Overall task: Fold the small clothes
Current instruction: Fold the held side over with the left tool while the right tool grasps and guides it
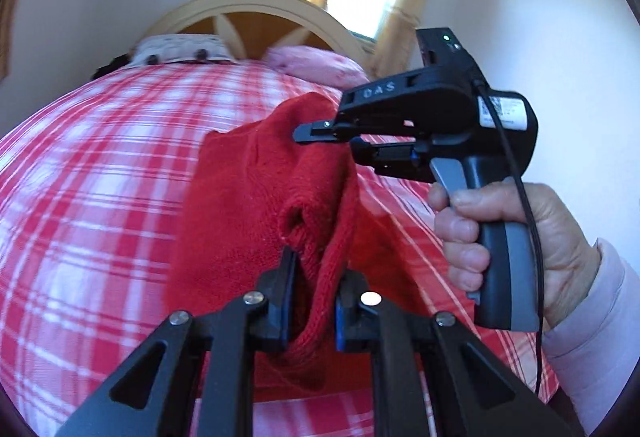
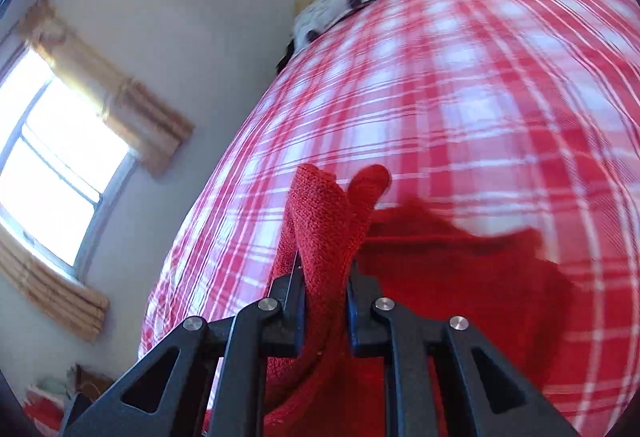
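Both grippers pinch a red knit garment above a plaid bed.

The left gripper is clamped on a ribbed edge of the garment; the right gripper, held in the person's right hand, grips another bunched edge. The cloth hangs between them over the red-and-white bedspread. A pink pillow lies by the headboard; a window glows behind.

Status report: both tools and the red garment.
Left tool shut on red knit garment. Right tool shut on it too. Garment partly lifted over plaid bedspread. Nothing in the way.
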The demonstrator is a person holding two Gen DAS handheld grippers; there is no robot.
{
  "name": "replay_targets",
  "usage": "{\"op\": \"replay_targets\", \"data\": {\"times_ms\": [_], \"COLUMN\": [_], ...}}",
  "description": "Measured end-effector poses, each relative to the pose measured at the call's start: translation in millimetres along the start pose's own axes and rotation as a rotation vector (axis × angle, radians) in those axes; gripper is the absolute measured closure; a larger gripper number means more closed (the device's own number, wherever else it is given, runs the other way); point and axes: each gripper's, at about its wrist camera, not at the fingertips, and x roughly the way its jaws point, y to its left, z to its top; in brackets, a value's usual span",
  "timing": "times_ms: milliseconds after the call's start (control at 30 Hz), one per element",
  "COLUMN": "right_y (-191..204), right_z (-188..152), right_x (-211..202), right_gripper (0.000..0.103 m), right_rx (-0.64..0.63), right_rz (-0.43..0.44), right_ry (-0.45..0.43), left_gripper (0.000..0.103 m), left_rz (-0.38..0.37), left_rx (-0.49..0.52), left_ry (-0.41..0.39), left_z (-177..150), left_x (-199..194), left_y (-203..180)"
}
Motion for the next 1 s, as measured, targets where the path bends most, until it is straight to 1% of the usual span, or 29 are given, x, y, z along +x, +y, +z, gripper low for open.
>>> {"op": "replay_targets", "data": {"times_ms": [33,133,300,400,467,500,533,567,600,633,667,700,733,767,800,900,1000], "right_y": [-10,-46,-93,-113,-121,-123,-124,-124,-124,-123,-120,-117,-112,-104,-92,-53,-23], "right_z": [-2,-12,-27,-34,-37,-37,-36,-35,-34,-34,-37,-42,-49,-58,-68,-105,-139], "right_x": [-2,-9,-5,2,2,0,-3,-11,-20,-31,-46,-62,-77,-90,-100,-113,-119], "right_gripper": [0.088,0.088,0.088,0.087,0.087,0.086,0.084,0.083,0.083,0.077,0.068,0.063,0.055,0.054,0.054,0.054,0.054], "right_rx": [0.009,0.06,0.149,0.196,0.24,0.267,0.284,0.299,0.305,0.308,0.304,0.295,0.284,0.263,0.223,0.106,0.01], "right_rz": [-0.003,-0.008,0.001,0.029,0.069,0.094,0.103,0.093,0.075,0.037,-0.008,-0.048,-0.081,-0.105,-0.113,-0.102,-0.086], "right_ry": [-0.004,-0.012,-0.012,-0.02,-0.04,-0.041,-0.043,-0.048,-0.059,-0.079,-0.112,-0.157,-0.194,-0.22,-0.228,-0.213,-0.205], "left_gripper": [0.087,0.087,0.087,0.087,0.083,0.08,0.067,0.058,0.037,0.029,0.021,0.018,0.013,0.011,0.008,0.007,0.007], "left_rz": [-0.008,-0.005,0.015,0.043,0.036,0.027,0.013,-0.016,-0.038,-0.054,-0.059,-0.063,-0.078,-0.082,-0.077,-0.039,0.037], "left_rx": [0.025,0.082,0.133,0.181,0.212,0.223,0.24,0.261,0.275,0.285,0.287,0.285,0.275,0.264,0.246,0.166,0.086], "left_ry": [0.022,0.058,0.105,0.11,0.108,0.107,0.104,0.102,0.099,0.085,0.059,0.041,0.024,0.018,0.012,0.003,0.017], "left_z": [-4,-13,-27,-36,-37,-36,-36,-36,-37,-36,-36,-37,-36,-37,-37,-35,-30], "left_x": [9,26,43,48,44,44,39,31,24,17,4,-5,-18,-25,-31,-41,-38], "left_y": [-14,-37,-56,-69,-73,-74,-74,-74,-72,-69,-62,-57,-47,-41,-32,-1,30]}}
